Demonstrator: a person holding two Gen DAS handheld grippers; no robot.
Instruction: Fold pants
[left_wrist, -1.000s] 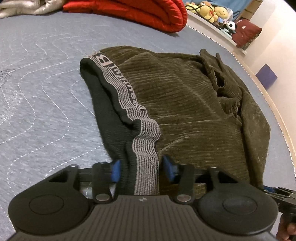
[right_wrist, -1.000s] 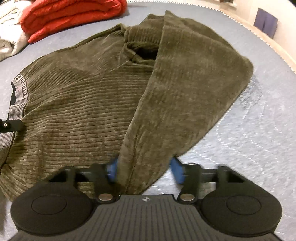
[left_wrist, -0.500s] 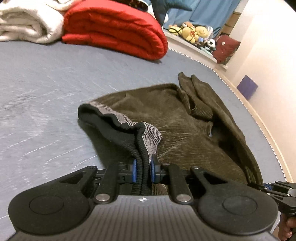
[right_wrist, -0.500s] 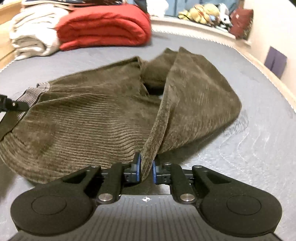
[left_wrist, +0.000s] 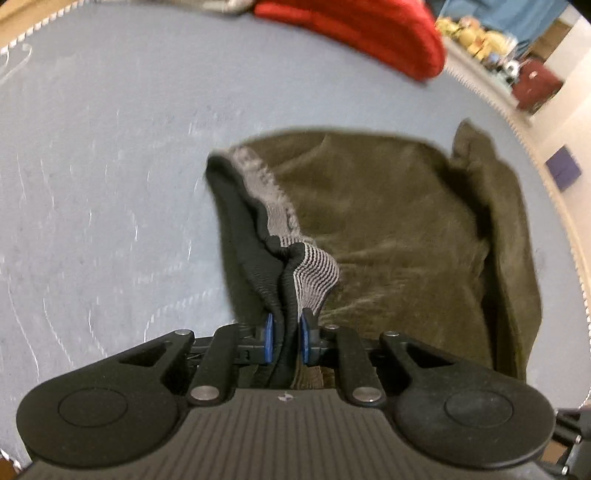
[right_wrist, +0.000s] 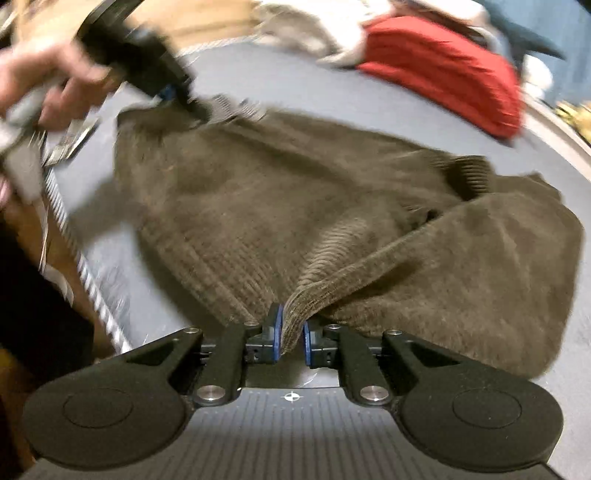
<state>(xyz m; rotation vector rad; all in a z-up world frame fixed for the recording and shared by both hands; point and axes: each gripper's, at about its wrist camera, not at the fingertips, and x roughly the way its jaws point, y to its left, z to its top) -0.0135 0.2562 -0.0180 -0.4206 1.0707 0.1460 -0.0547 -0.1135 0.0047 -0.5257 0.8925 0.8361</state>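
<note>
Olive corduroy pants (left_wrist: 399, 229) lie bunched on a grey-blue quilted bed (left_wrist: 103, 155). My left gripper (left_wrist: 284, 338) is shut on the pants' black and grey striped waistband (left_wrist: 310, 273) and holds it raised. My right gripper (right_wrist: 291, 334) is shut on a folded edge of the pants (right_wrist: 332, 291) at the near side. In the right wrist view the left gripper (right_wrist: 173, 94) and the hand holding it show at the upper left, at the waistband end of the pants (right_wrist: 295, 192).
A folded red blanket (left_wrist: 369, 33) and pale blankets (right_wrist: 314, 33) lie at the far side of the bed. Stuffed toys (left_wrist: 476, 37) sit beyond the piped bed edge (left_wrist: 546, 177). The near bed edge (right_wrist: 81, 266) shows at left in the right wrist view.
Both grippers closed on the pants a second ago and have since lifted and pulled. The cloth has shifted and both views swung with motion blur.
</note>
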